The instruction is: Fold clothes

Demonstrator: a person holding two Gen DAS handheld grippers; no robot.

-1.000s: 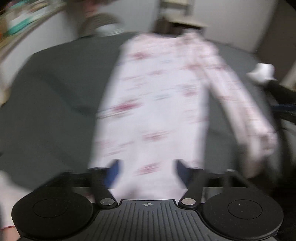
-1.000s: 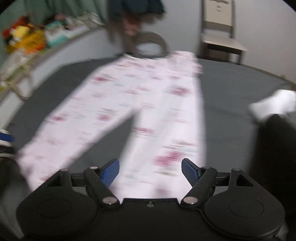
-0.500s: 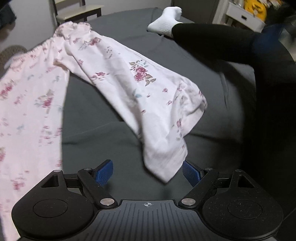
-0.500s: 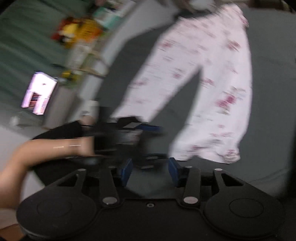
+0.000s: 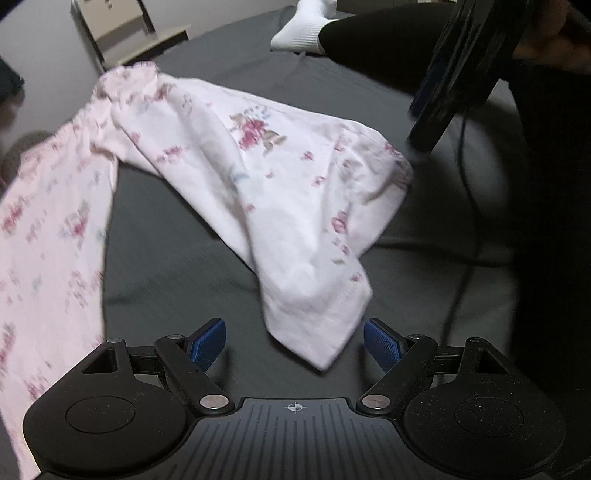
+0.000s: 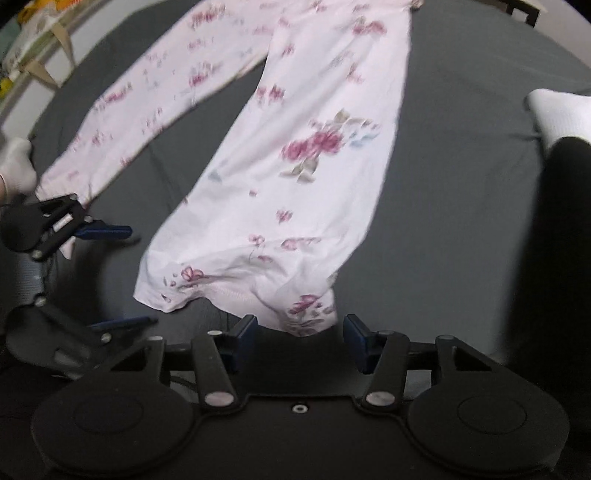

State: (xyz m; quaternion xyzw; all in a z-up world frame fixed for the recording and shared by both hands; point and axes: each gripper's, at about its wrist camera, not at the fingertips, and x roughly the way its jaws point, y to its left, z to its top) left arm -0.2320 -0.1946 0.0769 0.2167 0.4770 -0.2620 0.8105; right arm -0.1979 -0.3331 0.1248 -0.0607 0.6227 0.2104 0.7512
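Observation:
Pink floral pyjama trousers [image 6: 306,147] lie spread on a dark grey bed [image 6: 461,192], waistband at the far end. In the right wrist view the hem of the nearer leg [image 6: 299,314] is bunched just ahead of my right gripper [image 6: 301,336], which is open with the cloth tip between its blue pads [image 6: 245,334]. In the left wrist view that same hem [image 5: 317,325] reaches between the fingers of my open left gripper [image 5: 295,343]. My left gripper [image 6: 125,277] also shows at the left of the right wrist view. My right gripper [image 5: 424,125] appears blurred at the top right.
A person's black-clad leg [image 5: 546,184] and white sock [image 5: 303,26] rest on the bed to the right. Another white sock [image 6: 554,110] shows at the right edge. A chair [image 5: 122,33] stands beyond the bed. A cable [image 5: 469,221] trails over the sheet.
Both grippers swung down from a high view of the whole trousers to the hem of one leg. My right gripper's fingers stand wider apart than half a second ago.

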